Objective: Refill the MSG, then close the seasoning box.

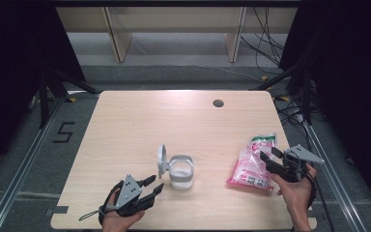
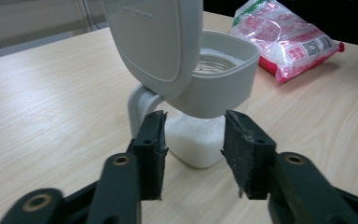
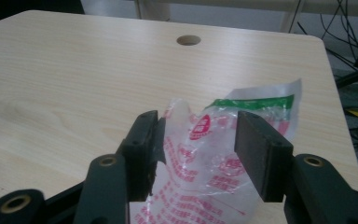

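My left hand-held gripper [image 1: 150, 186] sits near the front edge of the tabletop [image 1: 140, 121], jaws parted and empty, just short of a white container [image 1: 180, 170] with its lid [image 1: 162, 160] flipped up. My right hand-held gripper [image 1: 269, 158], by the right edge, has its jaws apart around the top of a pink plastic bag [image 1: 251, 166], not clamping it.

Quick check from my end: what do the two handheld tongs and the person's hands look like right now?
Both are black plastic two-jaw tongs with flat dark pads and brass-coloured pivot pins. The left tongs and the right tongs each carry a grey three-cornered plate on top, and a dark cable trails from each. The hands are ungloved and no sleeves are visible.
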